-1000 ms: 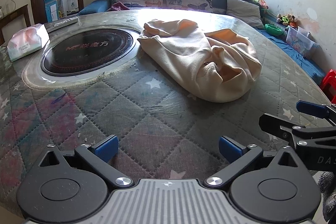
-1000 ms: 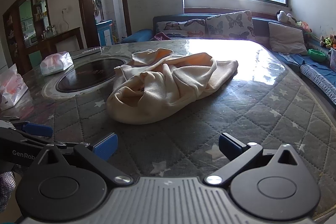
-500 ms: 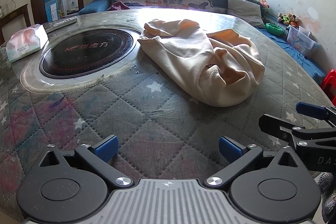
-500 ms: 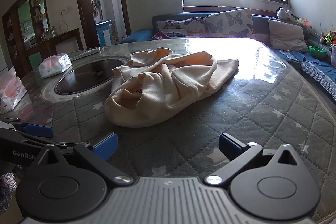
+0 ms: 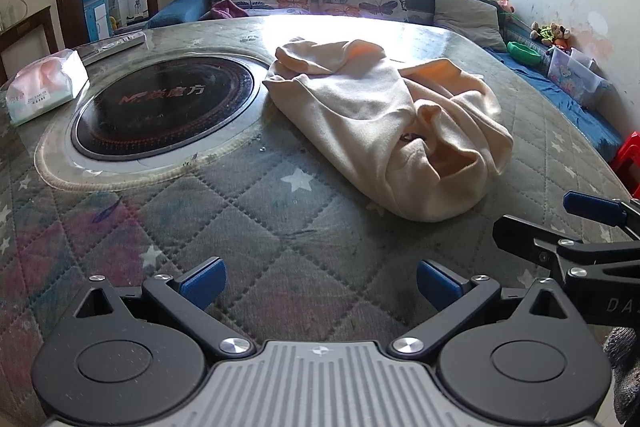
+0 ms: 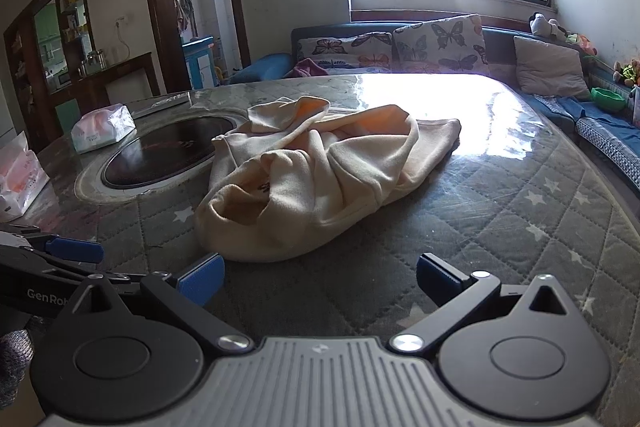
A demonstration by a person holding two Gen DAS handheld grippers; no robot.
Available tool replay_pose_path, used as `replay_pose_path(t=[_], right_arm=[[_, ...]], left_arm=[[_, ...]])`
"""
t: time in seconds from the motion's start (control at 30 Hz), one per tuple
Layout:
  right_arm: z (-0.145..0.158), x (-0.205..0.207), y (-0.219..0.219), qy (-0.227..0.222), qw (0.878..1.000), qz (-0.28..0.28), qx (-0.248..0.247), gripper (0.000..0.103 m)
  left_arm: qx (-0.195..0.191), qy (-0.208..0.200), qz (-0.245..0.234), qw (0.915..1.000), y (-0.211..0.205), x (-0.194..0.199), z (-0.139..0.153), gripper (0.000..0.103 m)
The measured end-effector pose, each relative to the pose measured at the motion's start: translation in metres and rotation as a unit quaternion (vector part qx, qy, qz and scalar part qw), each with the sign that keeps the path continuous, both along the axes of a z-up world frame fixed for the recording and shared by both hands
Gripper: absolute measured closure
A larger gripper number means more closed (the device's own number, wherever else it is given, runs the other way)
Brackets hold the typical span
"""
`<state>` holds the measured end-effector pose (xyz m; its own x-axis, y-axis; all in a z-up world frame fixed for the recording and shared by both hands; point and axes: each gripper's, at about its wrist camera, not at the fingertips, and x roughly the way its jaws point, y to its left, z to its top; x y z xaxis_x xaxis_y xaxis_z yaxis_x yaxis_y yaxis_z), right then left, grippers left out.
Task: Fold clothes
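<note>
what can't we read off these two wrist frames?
- Cream garment: bunched in both views; type, sleeves and collar hidden in its own folds.
- Dark mark in the folds: too small to read.
- Right gripper in the left view: cut by the frame edge.
- Tissue pack print: too small.

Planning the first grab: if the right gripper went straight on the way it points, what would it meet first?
Probably the crumpled cream garment: its near rounded edge lies just ahead of the open right gripper, slightly toward its left finger. Only bare quilted table cover lies between; height is unclear.
</note>
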<state>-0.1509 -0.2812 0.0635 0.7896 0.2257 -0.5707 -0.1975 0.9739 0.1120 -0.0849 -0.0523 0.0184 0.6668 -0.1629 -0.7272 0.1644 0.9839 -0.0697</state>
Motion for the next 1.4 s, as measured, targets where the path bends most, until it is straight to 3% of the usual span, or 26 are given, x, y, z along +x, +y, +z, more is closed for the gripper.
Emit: replay_pose_path(t=[0.77,1.17,1.4], right_arm=[[0.012,0.052,-0.007,0.007,1.0,-0.01,-0.002,0.0],[0.021,0.095,-0.024,0.0,1.0,-0.019,-0.021,0.0],[0.027,0.124,-0.035,-0.002,0.999,-0.017,-0.042,0.0]], left_arm=[[0.013,0.0,-0.005,0.9999,-0.007,0.049,0.016,0.0],[0.021,-0.032,-0.016,0.9991,-0.025,0.095,0.032,0.0],[-0.001,-0.045,-0.037,0.9983,-0.037,0.132,0.036,0.002]])
